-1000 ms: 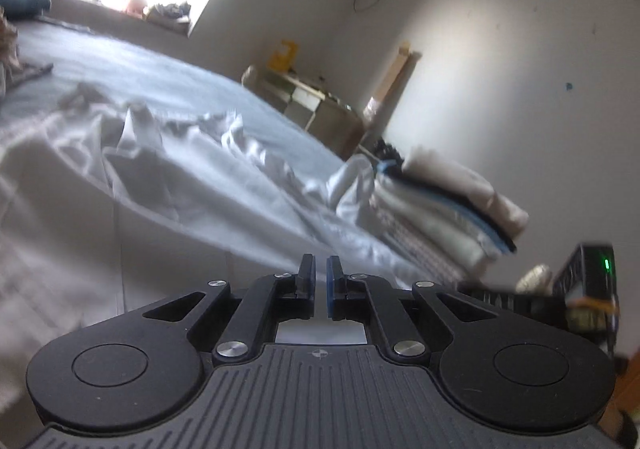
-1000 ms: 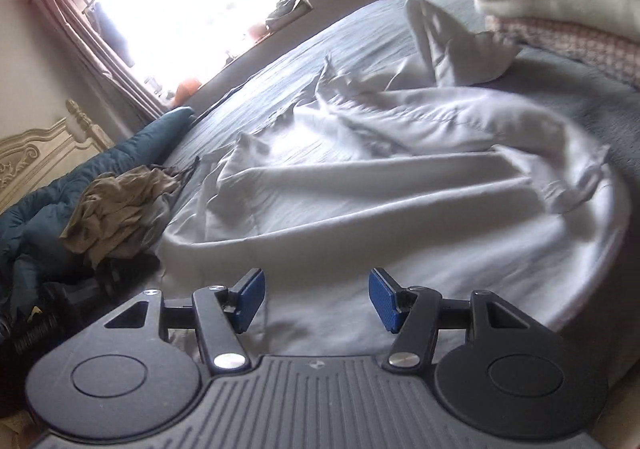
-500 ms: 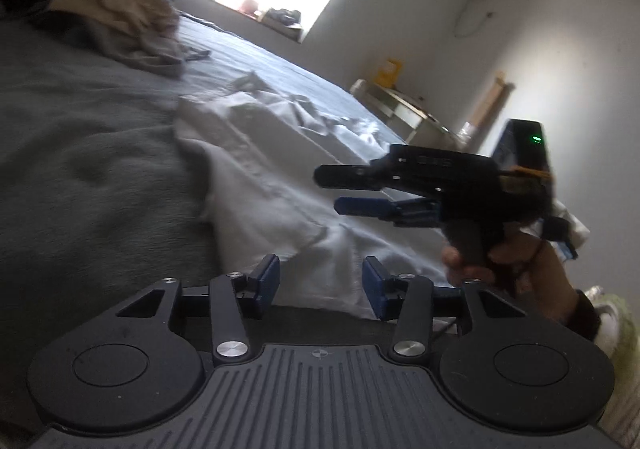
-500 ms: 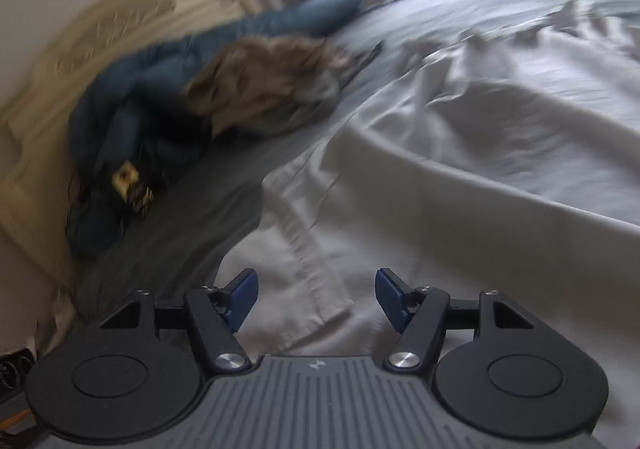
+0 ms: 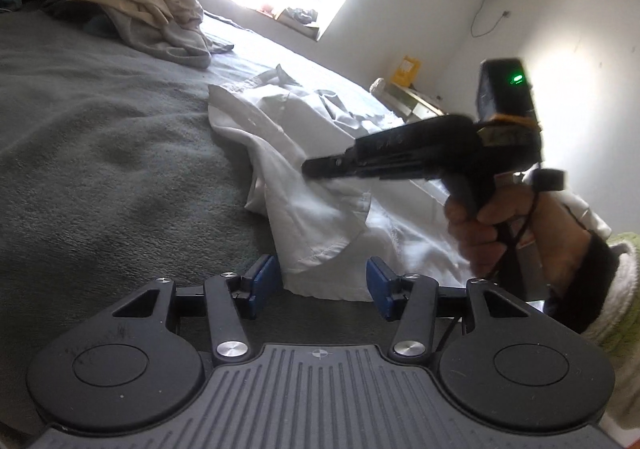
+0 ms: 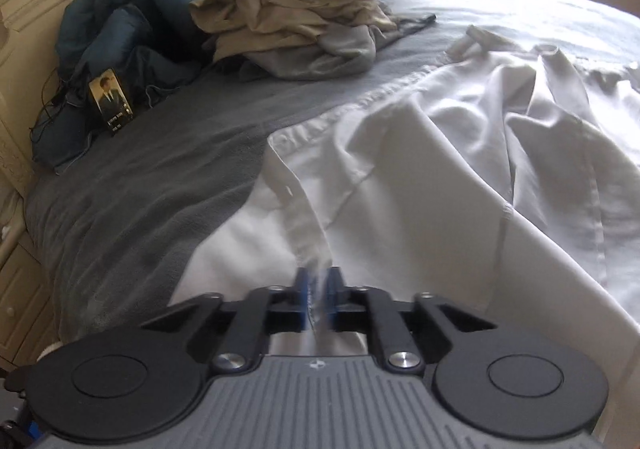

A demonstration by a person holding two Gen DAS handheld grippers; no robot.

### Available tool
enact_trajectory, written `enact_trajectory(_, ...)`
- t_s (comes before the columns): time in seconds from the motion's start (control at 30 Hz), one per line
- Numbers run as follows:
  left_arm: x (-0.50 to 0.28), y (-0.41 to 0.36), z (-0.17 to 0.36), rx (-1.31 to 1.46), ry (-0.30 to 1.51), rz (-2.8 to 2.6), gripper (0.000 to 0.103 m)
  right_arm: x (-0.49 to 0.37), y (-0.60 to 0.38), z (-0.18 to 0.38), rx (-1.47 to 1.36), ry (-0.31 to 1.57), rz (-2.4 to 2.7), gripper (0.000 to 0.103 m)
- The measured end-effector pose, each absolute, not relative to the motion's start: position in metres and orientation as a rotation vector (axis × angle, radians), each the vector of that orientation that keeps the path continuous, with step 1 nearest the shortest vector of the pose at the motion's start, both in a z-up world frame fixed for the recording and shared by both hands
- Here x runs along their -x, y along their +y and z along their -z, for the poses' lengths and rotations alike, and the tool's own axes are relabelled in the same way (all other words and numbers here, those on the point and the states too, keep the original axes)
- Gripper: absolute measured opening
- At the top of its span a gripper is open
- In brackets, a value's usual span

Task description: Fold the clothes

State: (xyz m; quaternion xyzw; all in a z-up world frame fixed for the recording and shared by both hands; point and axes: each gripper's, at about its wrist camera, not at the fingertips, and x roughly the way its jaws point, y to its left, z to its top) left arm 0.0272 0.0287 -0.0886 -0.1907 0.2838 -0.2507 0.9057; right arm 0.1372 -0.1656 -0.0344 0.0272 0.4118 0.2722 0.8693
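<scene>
A thin, creased white button-up shirt [image 6: 460,177] lies spread on the nubby grey blanket [image 6: 152,177] of the bed, its long axis running from the near hem away toward the collar on the window side. The right gripper [image 6: 318,297] has just closed, its blue pads pinching the shirt's stitched front placket. The left gripper [image 5: 316,281] has just been opening; its jaws stand apart astride the shirt's hem corner, pads not touching it.

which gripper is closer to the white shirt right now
Right. The right gripper is shut on a fold of the white shirt near its front edge. The left gripper hangs open just short of the shirt's lower hem, which lies ahead between its fingers, not gripped.
</scene>
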Motion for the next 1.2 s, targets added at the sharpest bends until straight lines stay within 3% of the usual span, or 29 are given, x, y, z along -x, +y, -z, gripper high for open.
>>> enact_trajectory(0.17, -0.029, 0.026, 0.088, 0.401, 0.594, 0.534, 0.05, -0.115, -0.204, -0.003, -0.182, 0.706, -0.526, 0.004)
enact_trajectory(0.4, -0.046, 0.019, 0.086, 0.383, 0.596, 0.511, 0.051, -0.042, -0.348, -0.038, -0.44, 0.507, -0.306, 0.004)
enact_trajectory(0.53, -0.069, 0.009, 0.087, 0.341, 0.617, 0.445, 0.061, -0.004, -0.401, -0.004, -0.552, 0.545, -0.187, 0.004)
enact_trajectory(0.63, -0.085, 0.001, 0.088, 0.313, 0.64, 0.396, 0.061, 0.01, -0.425, 0.027, -0.659, 0.569, -0.151, 0.004)
enact_trajectory(0.7, -0.092, -0.006, 0.087, 0.296, 0.643, 0.356, 0.054, 0.015, -0.437, 0.045, -0.721, 0.581, -0.139, 0.004)
enact_trajectory(0.77, -0.099, -0.012, 0.087, 0.28, 0.645, 0.315, 0.02, 0.014, -0.439, 0.055, -0.756, 0.581, -0.147, 0.004)
enact_trajectory(0.87, -0.108, -0.012, 0.083, 0.287, 0.651, 0.283, 0.004, 0.012, -0.438, 0.063, -0.788, 0.58, -0.167, 0.004)
enact_trajectory(1.2, -0.182, 0.061, -0.001, 0.118, 0.393, 0.032, 0.001, 0.0, -0.425, 0.055, -0.811, 0.597, -0.261, 0.004)
